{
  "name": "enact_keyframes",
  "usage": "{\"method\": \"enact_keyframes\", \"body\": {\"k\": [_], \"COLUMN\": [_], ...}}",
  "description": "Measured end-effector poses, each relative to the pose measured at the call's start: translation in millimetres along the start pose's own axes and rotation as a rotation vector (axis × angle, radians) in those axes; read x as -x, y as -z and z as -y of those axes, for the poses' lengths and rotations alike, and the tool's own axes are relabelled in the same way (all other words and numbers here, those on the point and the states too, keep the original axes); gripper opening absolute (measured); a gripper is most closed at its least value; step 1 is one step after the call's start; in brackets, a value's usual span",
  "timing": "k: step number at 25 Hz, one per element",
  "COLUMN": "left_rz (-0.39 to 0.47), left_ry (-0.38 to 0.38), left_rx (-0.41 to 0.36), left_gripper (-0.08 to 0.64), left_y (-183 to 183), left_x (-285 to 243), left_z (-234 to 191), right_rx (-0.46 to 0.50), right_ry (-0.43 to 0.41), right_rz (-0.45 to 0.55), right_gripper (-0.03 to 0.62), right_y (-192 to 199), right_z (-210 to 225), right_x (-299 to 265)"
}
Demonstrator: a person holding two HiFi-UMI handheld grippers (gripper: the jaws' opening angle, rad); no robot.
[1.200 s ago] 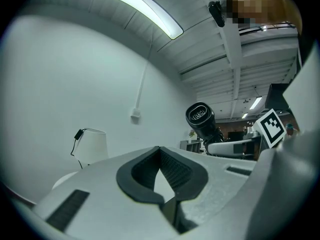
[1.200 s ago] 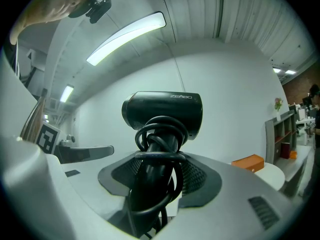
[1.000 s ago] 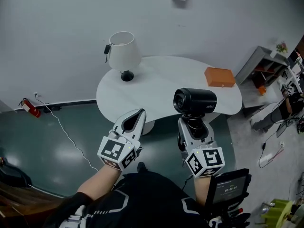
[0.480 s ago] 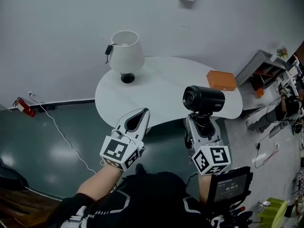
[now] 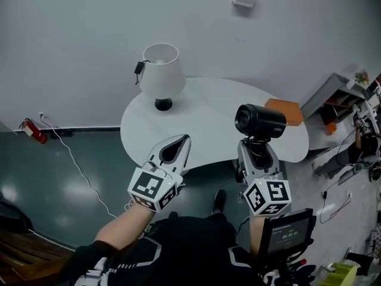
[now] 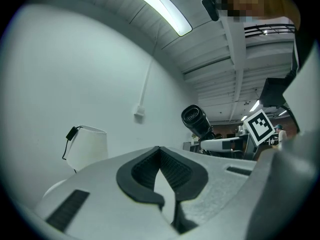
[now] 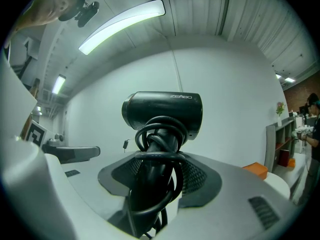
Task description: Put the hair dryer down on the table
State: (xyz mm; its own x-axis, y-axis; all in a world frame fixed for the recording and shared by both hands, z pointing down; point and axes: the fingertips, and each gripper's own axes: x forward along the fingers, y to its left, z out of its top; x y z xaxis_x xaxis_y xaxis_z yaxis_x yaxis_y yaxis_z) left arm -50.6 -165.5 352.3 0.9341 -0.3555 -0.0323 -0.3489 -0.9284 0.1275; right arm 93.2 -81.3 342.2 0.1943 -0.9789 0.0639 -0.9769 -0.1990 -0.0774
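A white wall and a glossy dark-green floor frame a rounded white table (image 5: pixel 202 121) in the middle of the head view.

Nearest, at lower left, the left gripper (image 5: pixel 176 149) has its pad tips touching and nothing between them. At lower right, the right gripper (image 5: pixel 257 155) has its jaws clamped wide round the handle of a black hair dryer (image 5: pixel 261 120). The dryer is held upright in the air, its barrel above the jaws and over the table's near edge, not touching the top.

In the right gripper view the power cord (image 7: pixel 161 149) is wound in loops round the handle, so the pads bear partly on cable. The dryer looks like rigid, smooth plastic, and top-heavy with the barrel above the grip. The cord loops are springy and could slip, so the firmest hold is probably on the handle close under the barrel. It would likely rest best on its side on bare tabletop.

Farther off, a white table lamp (image 5: pixel 161 71) stands at the table's upper left. An orange box (image 5: pixel 284 111) lies at its right edge – closed, contents unseen.
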Motion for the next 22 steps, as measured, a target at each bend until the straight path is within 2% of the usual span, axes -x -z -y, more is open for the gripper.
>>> {"method": "enact_keyframes", "body": {"k": [3,8,14,18,22], "left_rz": [-0.006,-0.028,-0.024,-0.048,-0.076], "left_ry": [-0.032,-0.091,-0.142,-0.194,-0.238], "left_rx": [0.000,0.016,0.002,-0.002,-0.019], "left_gripper": [0.005,0.005,0.005,0.005,0.005], "left_y": [4,7,19,23,33], "left_x": [-20,-83,-96,-152,-185], "left_z": [0,-1,7,10,13], "right_rx": [-0.002,0.003,0.021,0.024,0.018], "right_ry": [-0.022,-0.065,-0.102,-0.137,-0.173], "right_rz": [-0.005,-0.040,-0.052,-0.080,-0.105], "right_gripper": [0.236,0.236,0.236,0.236,0.236], "right_y": [0,-3,10,11,20], "right_z": [20,78,98,149,180], "right_x": [-13,-54,-65,-97,-118]}}
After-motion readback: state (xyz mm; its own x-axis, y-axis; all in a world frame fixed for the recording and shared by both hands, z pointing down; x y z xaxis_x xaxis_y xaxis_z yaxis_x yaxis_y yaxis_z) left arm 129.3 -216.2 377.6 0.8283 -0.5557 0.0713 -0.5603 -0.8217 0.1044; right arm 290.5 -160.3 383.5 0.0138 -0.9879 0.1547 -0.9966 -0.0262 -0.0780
